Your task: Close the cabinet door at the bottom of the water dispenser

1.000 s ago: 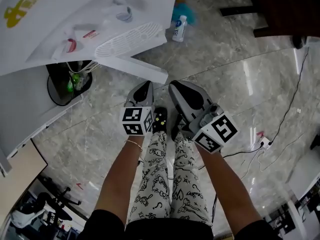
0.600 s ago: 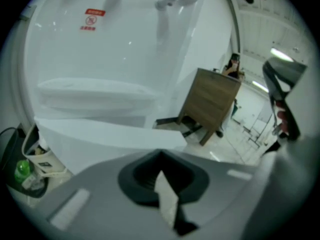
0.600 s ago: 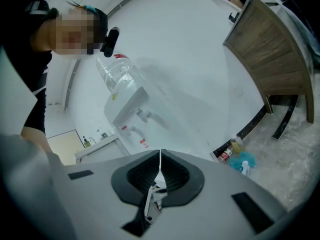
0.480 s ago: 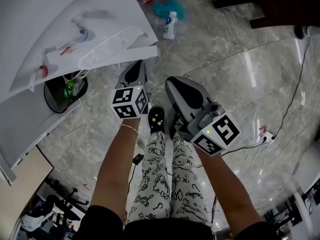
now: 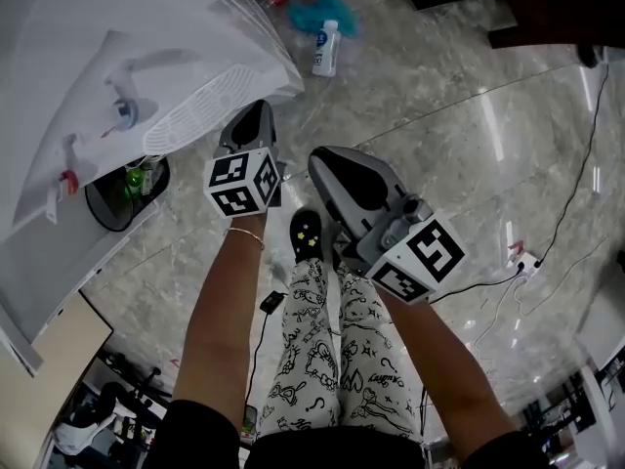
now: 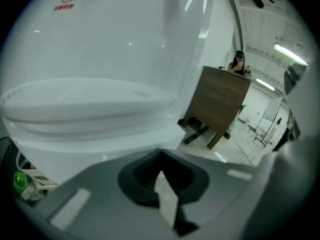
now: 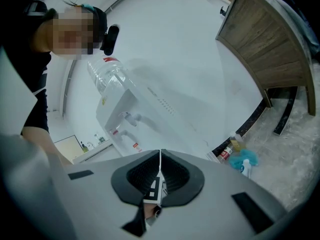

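Note:
The white water dispenser [image 5: 117, 57] fills the upper left of the head view, its ribbed drip tray [image 5: 200, 125] jutting toward me. My left gripper [image 5: 252, 115] is shut, and its tip reaches under the tray's edge, against the dispenser's lower front [image 6: 85, 144]. No door edge sticks out past the tray, and the tray hides the cabinet door itself. In the left gripper view the left gripper [image 6: 161, 160] has its jaws together, close to that white front. My right gripper [image 5: 327, 162] hangs shut over the floor to the right, holding nothing. The right gripper view shows the right gripper [image 7: 160, 156] aimed at the dispenser [image 7: 135, 114] from farther off.
A black bin [image 5: 117, 189] holding a green item sits left of the dispenser. Bottles [image 5: 324, 47] and a teal cloth [image 5: 317, 13] lie on the marble floor behind. A brown wooden counter [image 7: 270, 39] stands to the right. A cable and power strip [image 5: 522, 262] lie at right.
The white door slab that stuck out below the tray has swung in out of sight. My left gripper moved forward and up toward the dispenser. The right gripper shifted slightly left.

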`<state>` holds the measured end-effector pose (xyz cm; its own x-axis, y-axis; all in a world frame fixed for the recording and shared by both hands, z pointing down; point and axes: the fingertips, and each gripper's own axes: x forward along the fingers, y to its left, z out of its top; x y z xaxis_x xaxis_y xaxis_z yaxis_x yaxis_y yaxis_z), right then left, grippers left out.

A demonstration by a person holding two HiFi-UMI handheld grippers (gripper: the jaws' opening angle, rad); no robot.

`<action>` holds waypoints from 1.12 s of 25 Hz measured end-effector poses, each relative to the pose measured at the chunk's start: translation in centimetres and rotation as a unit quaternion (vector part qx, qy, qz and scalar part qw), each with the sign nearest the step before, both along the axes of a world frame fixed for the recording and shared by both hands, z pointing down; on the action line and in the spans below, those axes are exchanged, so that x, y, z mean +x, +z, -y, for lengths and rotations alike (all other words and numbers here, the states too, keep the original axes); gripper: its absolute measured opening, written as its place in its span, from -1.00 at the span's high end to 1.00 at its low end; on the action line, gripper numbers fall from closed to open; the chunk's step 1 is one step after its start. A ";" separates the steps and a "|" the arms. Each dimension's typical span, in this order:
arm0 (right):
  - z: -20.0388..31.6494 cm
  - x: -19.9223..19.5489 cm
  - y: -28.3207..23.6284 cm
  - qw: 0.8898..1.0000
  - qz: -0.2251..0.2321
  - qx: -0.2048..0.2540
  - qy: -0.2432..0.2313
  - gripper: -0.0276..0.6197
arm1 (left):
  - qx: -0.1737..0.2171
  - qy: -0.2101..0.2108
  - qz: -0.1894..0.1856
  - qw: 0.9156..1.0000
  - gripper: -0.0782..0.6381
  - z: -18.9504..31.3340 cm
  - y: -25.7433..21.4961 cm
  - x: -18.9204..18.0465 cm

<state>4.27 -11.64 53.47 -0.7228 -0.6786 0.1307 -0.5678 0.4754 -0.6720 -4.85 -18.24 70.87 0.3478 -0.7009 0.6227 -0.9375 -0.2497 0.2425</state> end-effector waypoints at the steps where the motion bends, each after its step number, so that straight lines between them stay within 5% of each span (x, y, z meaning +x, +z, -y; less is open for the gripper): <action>1: 0.1 0.1 0.0 1.000 -0.003 0.000 -0.001 0.86 | 0.000 -0.003 0.002 1.000 0.79 0.4 0.1 -0.1; 9: 1.1 1.7 -0.4 1.000 -0.007 0.002 0.021 0.86 | 0.000 0.001 0.013 1.000 0.79 2.5 0.1 -0.2; 15: 0.8 2.4 -0.3 1.000 -0.012 -0.002 0.026 0.86 | 0.011 -0.024 -0.012 1.000 0.79 2.3 -1.3 0.0; 28: -2.3 2.2 -1.9 0.995 -0.095 0.029 -0.029 0.86 | 0.061 0.088 -0.006 0.994 0.79 -8.4 -11.8 4.5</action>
<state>6.43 -9.38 51.55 -0.7262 -0.6474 0.2311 -0.6532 0.5451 -0.5256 -0.35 -9.82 59.04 0.4788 -0.6993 0.5309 -0.8739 -0.4377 0.2115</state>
